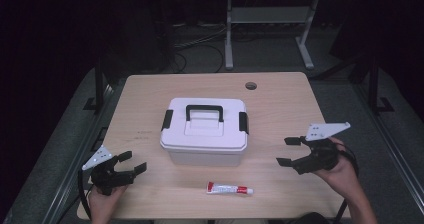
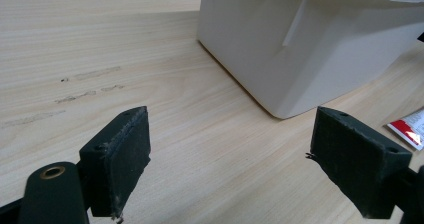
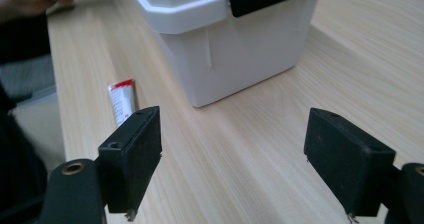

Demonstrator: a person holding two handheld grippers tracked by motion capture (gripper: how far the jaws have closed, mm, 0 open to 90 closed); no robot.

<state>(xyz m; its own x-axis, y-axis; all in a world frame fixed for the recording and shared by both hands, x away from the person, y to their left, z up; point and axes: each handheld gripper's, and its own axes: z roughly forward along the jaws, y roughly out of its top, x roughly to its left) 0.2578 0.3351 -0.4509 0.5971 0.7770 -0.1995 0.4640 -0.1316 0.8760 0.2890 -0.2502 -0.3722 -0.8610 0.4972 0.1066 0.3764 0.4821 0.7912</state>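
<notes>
High view: table [image 1: 150, 114] evenly lit from above, surroundings falling to near black. Soft, short shadows under the box [image 1: 205, 129] and tube [image 1: 230, 188]. Picture slightly soft, low in detail. Gripper views: bright, warm wood tone; box wall [image 2: 300, 44] mildly overexposed, faint shadow at its base. Near jaws slightly blurred, grain sharp mid-frame.

The tube [image 1: 230, 188] bears print, seemingly too small to read.
</notes>
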